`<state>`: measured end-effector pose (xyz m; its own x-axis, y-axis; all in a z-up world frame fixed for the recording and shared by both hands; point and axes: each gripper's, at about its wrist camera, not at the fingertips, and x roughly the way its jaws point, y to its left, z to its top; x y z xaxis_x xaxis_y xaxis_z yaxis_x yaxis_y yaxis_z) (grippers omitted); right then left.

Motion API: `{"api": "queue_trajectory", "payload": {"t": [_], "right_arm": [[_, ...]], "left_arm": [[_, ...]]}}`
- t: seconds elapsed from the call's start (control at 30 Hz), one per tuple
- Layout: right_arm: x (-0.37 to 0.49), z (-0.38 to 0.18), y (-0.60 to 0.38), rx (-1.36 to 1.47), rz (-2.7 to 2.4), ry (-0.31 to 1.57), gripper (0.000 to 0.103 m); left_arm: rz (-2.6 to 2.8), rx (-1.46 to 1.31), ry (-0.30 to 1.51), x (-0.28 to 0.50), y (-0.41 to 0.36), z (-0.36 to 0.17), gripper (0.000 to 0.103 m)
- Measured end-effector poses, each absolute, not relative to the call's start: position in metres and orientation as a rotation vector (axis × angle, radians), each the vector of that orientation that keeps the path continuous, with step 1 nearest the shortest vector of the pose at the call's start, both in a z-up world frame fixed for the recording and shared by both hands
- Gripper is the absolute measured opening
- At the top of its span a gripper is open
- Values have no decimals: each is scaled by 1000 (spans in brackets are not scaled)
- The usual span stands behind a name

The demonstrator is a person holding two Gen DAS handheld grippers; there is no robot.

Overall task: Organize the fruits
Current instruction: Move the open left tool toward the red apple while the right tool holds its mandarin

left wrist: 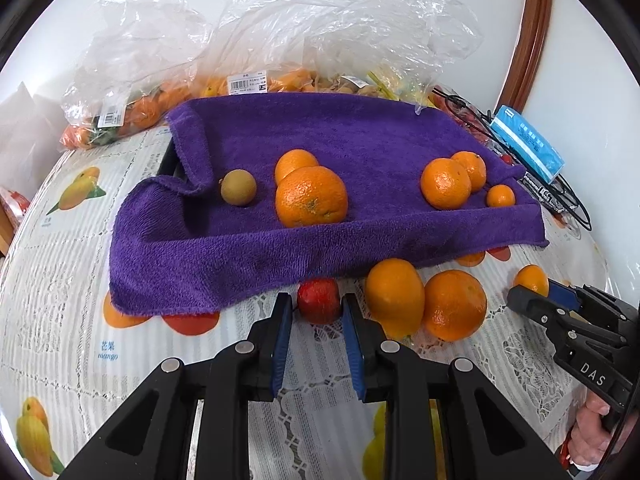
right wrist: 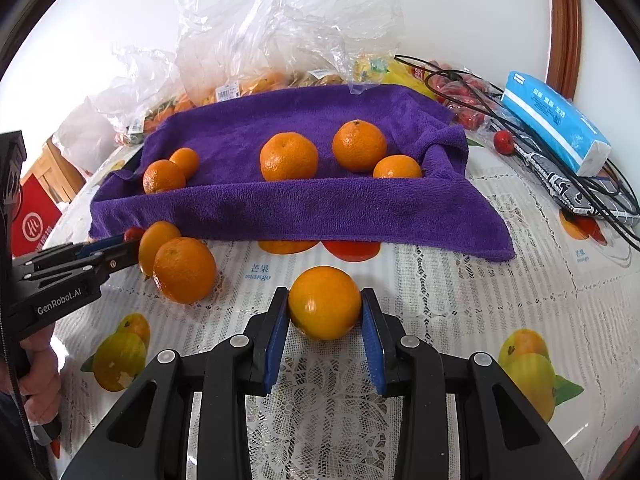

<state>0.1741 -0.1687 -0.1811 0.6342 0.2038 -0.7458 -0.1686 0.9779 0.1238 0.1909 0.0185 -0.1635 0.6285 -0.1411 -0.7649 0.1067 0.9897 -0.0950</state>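
Between left gripper pads, clamped: small red fruit, just below purple towel. Over at right gripper, squeezed tight: orange on tablecloth.

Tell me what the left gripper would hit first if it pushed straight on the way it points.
The left gripper is already shut on the small red fruit. Straight beyond it, it would probably meet the front edge of the purple towel, though depth is hard to judge.
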Motion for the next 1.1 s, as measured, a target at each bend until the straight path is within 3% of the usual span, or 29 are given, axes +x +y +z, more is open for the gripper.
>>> {"api": "queue_trajectory", "payload": {"t": [0.33,0.67,1.1], "right_arm": [[169,-171,-173,72,223,842,35],[170,-125,-169,50,216,746,35],[164,-146,-165,39,210,792,35]], "left_arm": [[-149,-95,869,170,31,-149,24],[-134,-118,820,162,38,-119,22],[-177,-153,888,161,41,-160,26]]}}
